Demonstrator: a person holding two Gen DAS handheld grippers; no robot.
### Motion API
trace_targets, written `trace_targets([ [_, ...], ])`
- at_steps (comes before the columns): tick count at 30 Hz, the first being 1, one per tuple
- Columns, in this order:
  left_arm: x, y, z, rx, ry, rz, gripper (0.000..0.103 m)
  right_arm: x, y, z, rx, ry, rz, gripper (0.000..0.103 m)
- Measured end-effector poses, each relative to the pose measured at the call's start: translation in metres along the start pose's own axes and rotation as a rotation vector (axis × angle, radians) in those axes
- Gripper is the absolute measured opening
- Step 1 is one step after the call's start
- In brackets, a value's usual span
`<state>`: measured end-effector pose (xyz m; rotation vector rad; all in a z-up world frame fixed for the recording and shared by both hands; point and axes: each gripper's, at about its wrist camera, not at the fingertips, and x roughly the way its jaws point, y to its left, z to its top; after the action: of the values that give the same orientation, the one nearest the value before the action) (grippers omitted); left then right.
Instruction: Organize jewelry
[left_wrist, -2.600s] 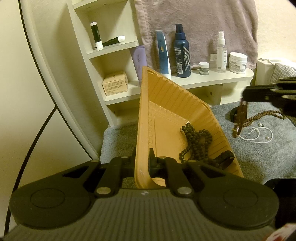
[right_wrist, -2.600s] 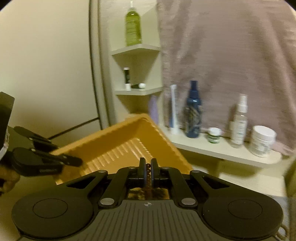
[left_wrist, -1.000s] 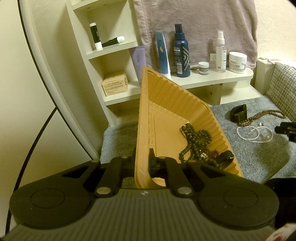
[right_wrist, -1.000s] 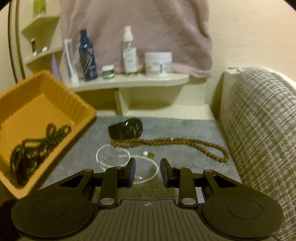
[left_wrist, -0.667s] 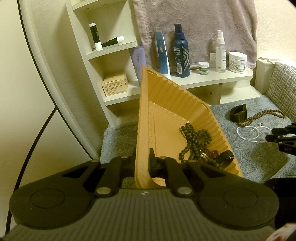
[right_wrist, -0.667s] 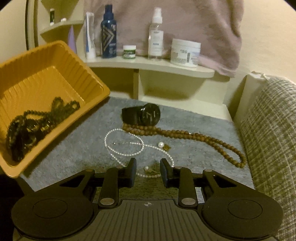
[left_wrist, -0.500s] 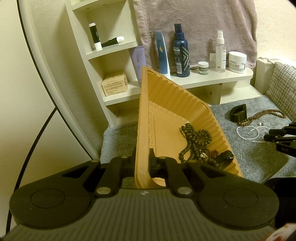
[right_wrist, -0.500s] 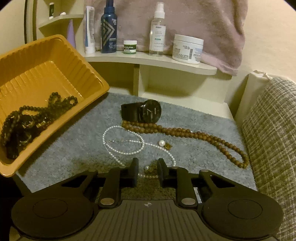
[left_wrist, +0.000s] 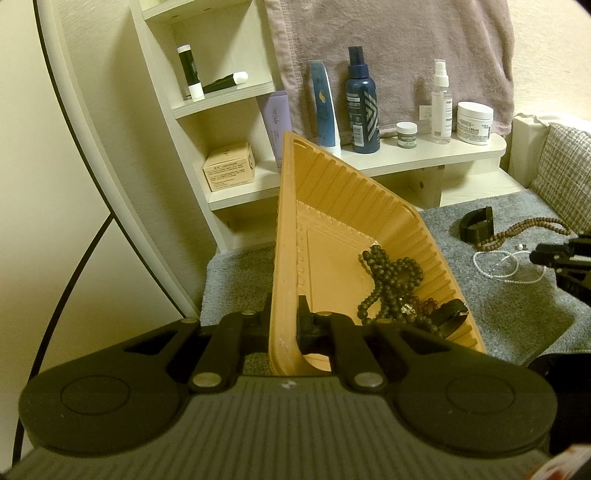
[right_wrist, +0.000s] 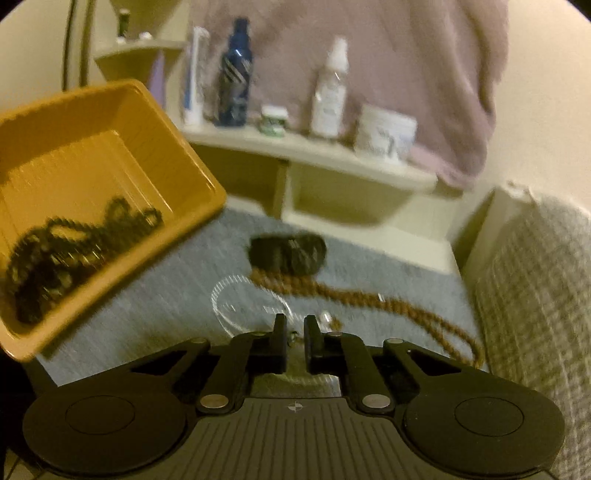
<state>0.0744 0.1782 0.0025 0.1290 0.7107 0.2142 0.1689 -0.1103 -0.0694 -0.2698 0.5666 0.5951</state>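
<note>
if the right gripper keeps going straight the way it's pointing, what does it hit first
Probably the pearl necklace on the grey mat, just ahead of the right gripper. The view is blurred, so depth is uncertain.

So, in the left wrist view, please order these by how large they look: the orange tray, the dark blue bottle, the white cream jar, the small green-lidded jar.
1. orange tray, though nearness to the camera enlarges it
2. dark blue bottle
3. white cream jar
4. small green-lidded jar
</note>
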Motion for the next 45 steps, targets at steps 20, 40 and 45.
trace_targets([
  [20, 0.0, 0.003, -0.002, -0.005, -0.001, -0.004, 0.007, -0.023, 0.103, 0.053, -0.075, -0.118, 0.47, 0.009],
  [40, 0.0, 0.003, -0.002, -0.005, -0.001, -0.004, 0.007, -0.021, 0.068, 0.048, 0.107, -0.149, 0.519, 0.049],
  [45, 0.0, 0.003, -0.002, -0.004, -0.002, -0.004, 0.007, -0.024, 0.028, 0.03, 0.188, -0.14, 0.353, 0.049],
])
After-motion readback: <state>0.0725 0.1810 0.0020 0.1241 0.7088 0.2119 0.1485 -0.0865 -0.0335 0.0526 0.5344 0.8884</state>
